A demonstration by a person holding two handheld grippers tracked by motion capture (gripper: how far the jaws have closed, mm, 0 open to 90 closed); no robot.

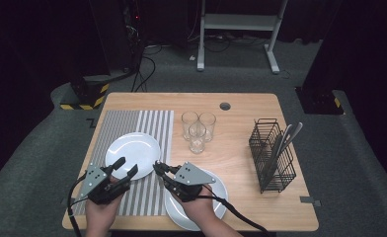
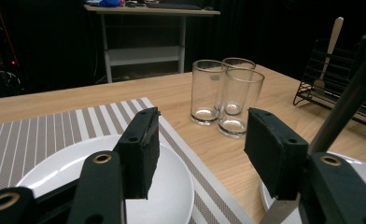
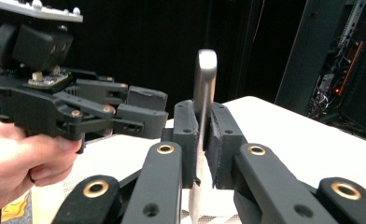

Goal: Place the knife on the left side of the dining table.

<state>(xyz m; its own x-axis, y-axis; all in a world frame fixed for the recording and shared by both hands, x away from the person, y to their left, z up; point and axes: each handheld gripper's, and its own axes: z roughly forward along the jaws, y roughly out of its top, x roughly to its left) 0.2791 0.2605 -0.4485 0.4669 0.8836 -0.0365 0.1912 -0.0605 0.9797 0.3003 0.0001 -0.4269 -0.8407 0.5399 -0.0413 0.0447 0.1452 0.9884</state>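
Note:
My right gripper [image 1: 159, 168] is shut on a silver piece of cutlery [image 3: 204, 79], whose flat handle stands up between the pads. It hovers at the placemat's right edge, above the near white plate [image 1: 220, 200]. My left gripper [image 1: 126, 166] is open with nothing between its jaws. It hangs over the near rim of the white plate [image 1: 132, 145] on the striped placemat [image 1: 154, 123]. In the left gripper view its jaws [image 2: 204, 140] frame that plate [image 2: 172, 186], and the held cutlery [image 2: 349, 98] crosses at the right. The two grippers are close together, tips nearly facing.
Three clear glasses [image 1: 197, 129] stand clustered mid-table behind the plates. A black wire basket [image 1: 270, 153] with several pieces of cutlery [image 1: 286, 136] stands at the right. A cable hole [image 1: 225, 106] lies near the far edge. Bare wood lies between the glasses and the basket.

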